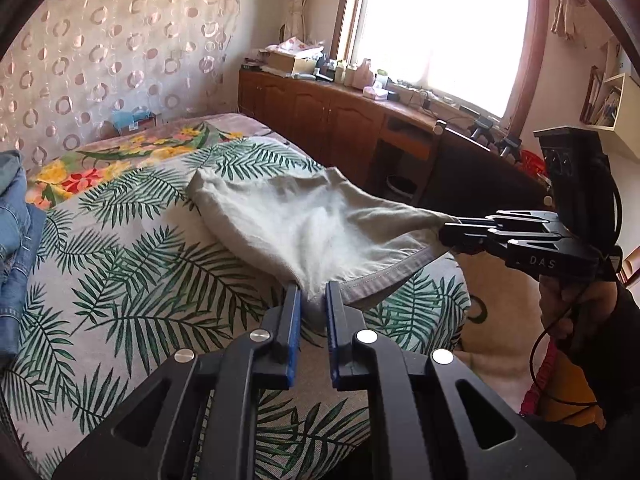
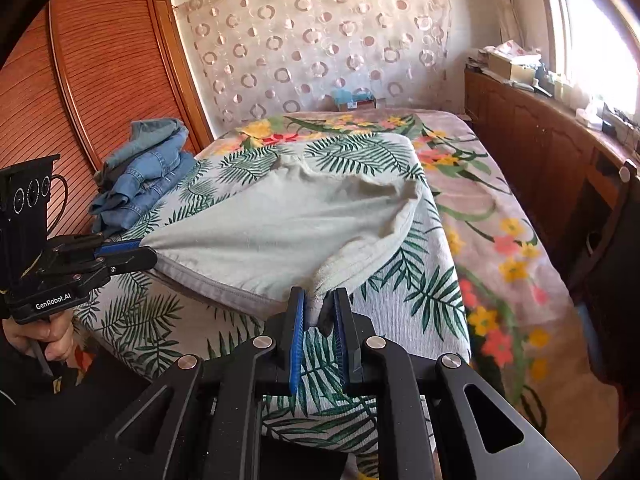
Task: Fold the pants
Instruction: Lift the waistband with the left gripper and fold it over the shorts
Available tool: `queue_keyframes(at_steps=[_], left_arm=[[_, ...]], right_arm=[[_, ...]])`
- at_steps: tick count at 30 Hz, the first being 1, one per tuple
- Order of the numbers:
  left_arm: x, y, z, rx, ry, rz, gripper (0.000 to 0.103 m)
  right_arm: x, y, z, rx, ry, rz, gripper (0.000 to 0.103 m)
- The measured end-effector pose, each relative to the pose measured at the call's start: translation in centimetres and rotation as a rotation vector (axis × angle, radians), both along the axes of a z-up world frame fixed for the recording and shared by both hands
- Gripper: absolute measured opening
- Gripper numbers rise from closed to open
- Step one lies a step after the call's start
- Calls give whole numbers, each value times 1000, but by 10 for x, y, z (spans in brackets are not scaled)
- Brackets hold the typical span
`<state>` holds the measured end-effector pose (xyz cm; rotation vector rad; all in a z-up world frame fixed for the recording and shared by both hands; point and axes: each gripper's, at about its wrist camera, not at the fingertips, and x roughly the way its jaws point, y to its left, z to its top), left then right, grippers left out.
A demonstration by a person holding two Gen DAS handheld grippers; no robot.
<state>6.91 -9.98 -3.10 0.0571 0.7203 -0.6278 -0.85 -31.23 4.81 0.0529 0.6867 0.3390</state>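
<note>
Pale grey-green soft cotton pants [image 1: 320,220] stretched between two tools.
Left tool [image 1: 313,294] and right tool [image 2: 320,300] each pinch the hemmed edge, mid-frame, above the leaf-print bed cover [image 1: 140,272].

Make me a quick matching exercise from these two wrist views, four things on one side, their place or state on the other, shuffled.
Column one:
1. pale pants
2. blue jeans
3. left gripper
4. wooden cabinet

Column two:
A. piled at the bed's far left side
B. under the bright window
C. stretched between both grippers over the bed
D. fingers pinching the hem's left corner

Pairs: 1-C, 2-A, 3-D, 4-B
</note>
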Motion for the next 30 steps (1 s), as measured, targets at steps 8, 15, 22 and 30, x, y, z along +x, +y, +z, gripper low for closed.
queue_keyframes(at_steps=[8, 15, 22, 30], left_arm=[[-11, 3, 20, -22, -47, -4, 12], [8, 3, 6, -7, -24, 14, 12], [34, -4, -5, 24, 0, 27, 12], [63, -12, 4, 45, -18, 46, 12]], right_arm=[[-13, 2, 8, 4, -43, 7, 14], [-3, -2, -4, 9, -53, 1, 14], [26, -3, -21, 28, -30, -36, 14], [52, 0, -13, 6, -72, -54, 14]])
